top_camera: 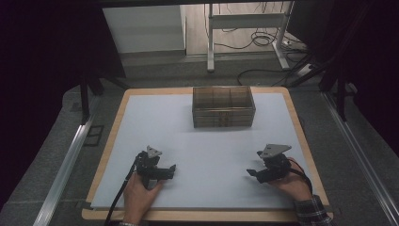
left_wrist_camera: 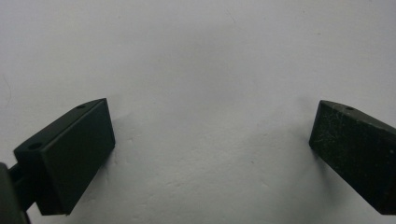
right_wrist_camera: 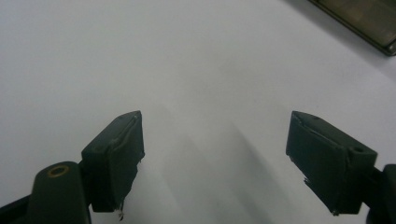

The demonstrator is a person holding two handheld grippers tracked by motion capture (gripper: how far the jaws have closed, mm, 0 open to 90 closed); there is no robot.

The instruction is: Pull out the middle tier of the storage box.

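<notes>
A clear brownish box [top_camera: 223, 106] with dividers inside stands on the white sheet [top_camera: 197, 141] at the far middle of the table; its corner [right_wrist_camera: 369, 18] shows at the top right of the right gripper view. My left gripper [top_camera: 170, 170] rests low on the sheet at the near left, held in a hand, jaws wide apart with nothing between them [left_wrist_camera: 212, 135]. My right gripper [top_camera: 251, 173] sits at the near right, also held, open and empty [right_wrist_camera: 215, 140]. Both point toward the middle of the sheet.
The white sheet lies on a wooden board [top_camera: 301, 127] with a light rim. Grey floor, metal rails [top_camera: 70, 155] and desk legs with cables [top_camera: 263, 37] lie beyond the board. Bare sheet stretches between the grippers and the box.
</notes>
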